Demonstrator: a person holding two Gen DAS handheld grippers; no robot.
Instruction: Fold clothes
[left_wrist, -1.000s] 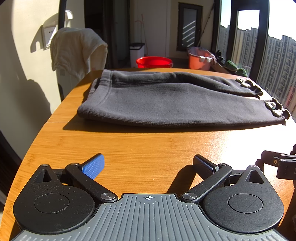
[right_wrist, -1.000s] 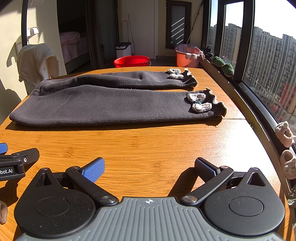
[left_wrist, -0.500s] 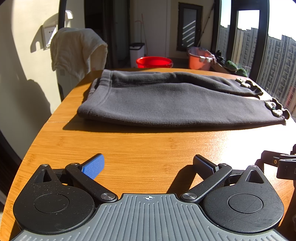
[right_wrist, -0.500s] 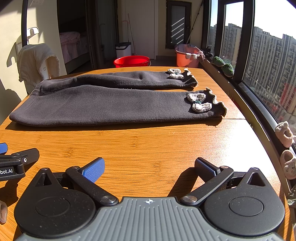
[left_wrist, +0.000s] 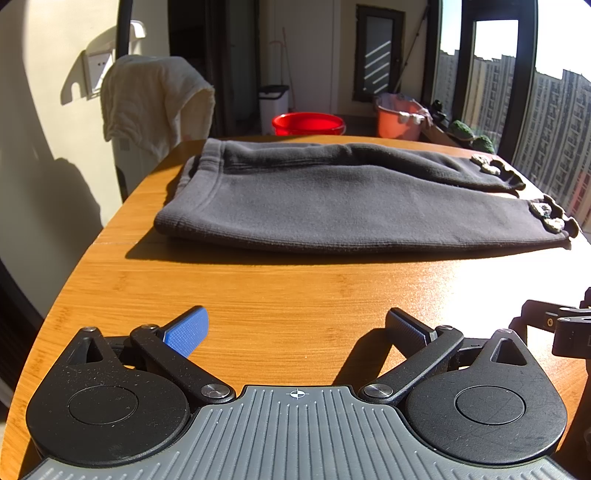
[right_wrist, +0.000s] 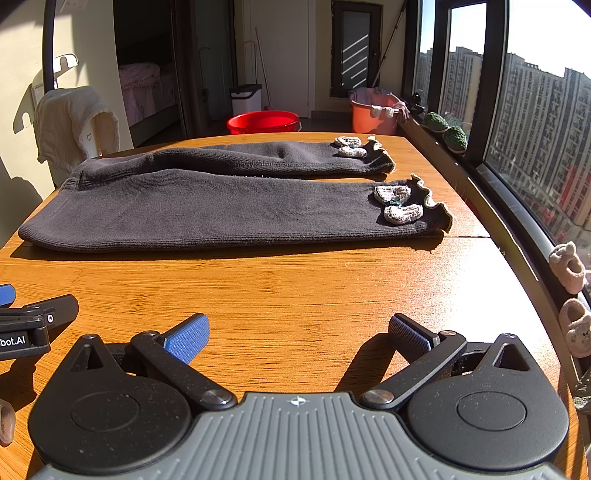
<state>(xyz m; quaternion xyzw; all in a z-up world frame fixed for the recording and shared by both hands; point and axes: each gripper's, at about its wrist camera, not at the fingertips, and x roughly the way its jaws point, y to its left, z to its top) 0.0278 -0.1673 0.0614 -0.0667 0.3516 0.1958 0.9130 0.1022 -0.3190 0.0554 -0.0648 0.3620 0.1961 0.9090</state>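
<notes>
Dark grey knit trousers (left_wrist: 332, 199) lie flat across the far half of the wooden table (left_wrist: 280, 288), waistband at the left, both legs stretched to the right. Each cuff (right_wrist: 424, 206) is frilled and carries pale knitted bows (right_wrist: 397, 205). My left gripper (left_wrist: 295, 332) rests open near the table's front edge, well short of the trousers, nothing between its fingers. My right gripper (right_wrist: 299, 332) is open too, level with it and to its right, also empty. In the right wrist view the trousers (right_wrist: 221, 210) lie ahead, and part of the left gripper's body (right_wrist: 33, 328) shows at the left edge.
A cream towel (left_wrist: 155, 99) hangs over a chair at the table's far left. Behind the table on the floor stand a red basin (left_wrist: 308, 123) and an orange basin (left_wrist: 400, 116). A window ledge with small slippers (right_wrist: 569, 295) runs along the right.
</notes>
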